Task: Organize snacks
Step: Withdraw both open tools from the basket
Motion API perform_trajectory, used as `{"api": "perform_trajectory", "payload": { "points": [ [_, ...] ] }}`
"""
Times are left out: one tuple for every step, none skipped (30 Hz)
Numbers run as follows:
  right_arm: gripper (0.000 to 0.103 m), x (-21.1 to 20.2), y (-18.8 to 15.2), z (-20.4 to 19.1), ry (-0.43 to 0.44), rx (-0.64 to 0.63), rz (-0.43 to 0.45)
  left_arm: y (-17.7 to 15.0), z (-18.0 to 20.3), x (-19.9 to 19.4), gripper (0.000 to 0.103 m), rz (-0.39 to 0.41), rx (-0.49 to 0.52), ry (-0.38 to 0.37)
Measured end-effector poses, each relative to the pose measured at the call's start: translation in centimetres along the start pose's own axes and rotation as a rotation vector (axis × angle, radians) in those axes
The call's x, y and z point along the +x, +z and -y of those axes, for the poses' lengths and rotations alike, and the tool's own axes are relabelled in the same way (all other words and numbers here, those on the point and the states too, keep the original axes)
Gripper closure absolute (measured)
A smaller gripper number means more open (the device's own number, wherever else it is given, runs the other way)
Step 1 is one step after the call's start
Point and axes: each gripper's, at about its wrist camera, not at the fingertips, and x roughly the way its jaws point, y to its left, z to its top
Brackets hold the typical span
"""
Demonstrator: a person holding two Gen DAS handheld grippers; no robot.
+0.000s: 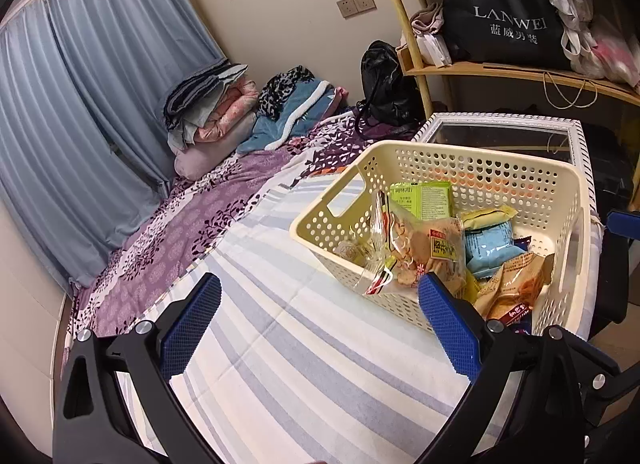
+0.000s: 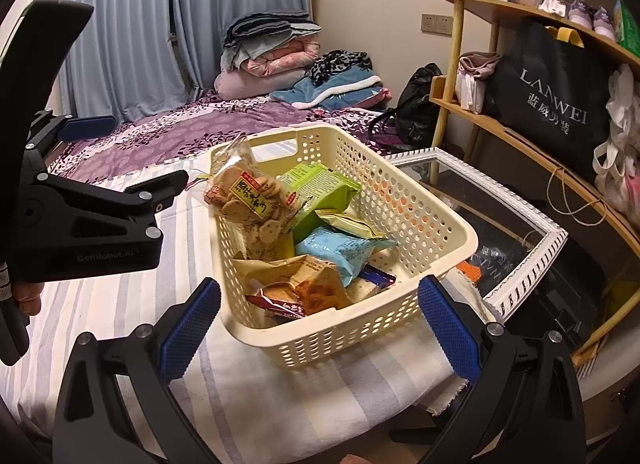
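A cream perforated basket stands on a striped cloth on the bed. It holds several snack packets: a clear bag of round cookies, a green packet, a light blue one and a tan one. My left gripper hangs open just left of the basket, nothing between its blue pads. In the right wrist view the basket sits straight ahead of my open right gripper, with the cookie bag propped at its left wall. The left gripper shows there too, open.
A white-framed mirror lies right of the basket, past the bed's edge. Behind it a wooden shelf carries a black shopping bag and clothes. Folded blankets are stacked by the blue curtain. A hand holds the left gripper.
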Motion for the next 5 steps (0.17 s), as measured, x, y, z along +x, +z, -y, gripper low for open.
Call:
{"api": "perform_trajectory", "payload": {
  "points": [
    [0.005, 0.0, 0.0, -0.2, 0.004, -0.003, 0.0, -0.2, -0.2, 0.0, 0.003, -0.006, -0.008, 0.001],
    [0.005, -0.1, 0.1, -0.3, 0.008, -0.005, 0.001, -0.3, -0.4, 0.1, 0.003, -0.011, -0.015, 0.002],
    [0.005, -0.1, 0.1, -0.6, 0.012, -0.009, 0.001, -0.5, -0.5, 0.2, 0.003, -0.016, -0.022, 0.003],
    [0.005, -0.1, 0.1, -0.9, 0.017, -0.013, 0.002, -0.8, -0.9, 0.2, 0.003, -0.023, -0.032, 0.007],
    [0.005, -0.1, 0.1, -0.9, 0.017, -0.013, 0.002, -1.1, -1.2, 0.3, 0.003, -0.031, -0.041, 0.01]
  ]
}}
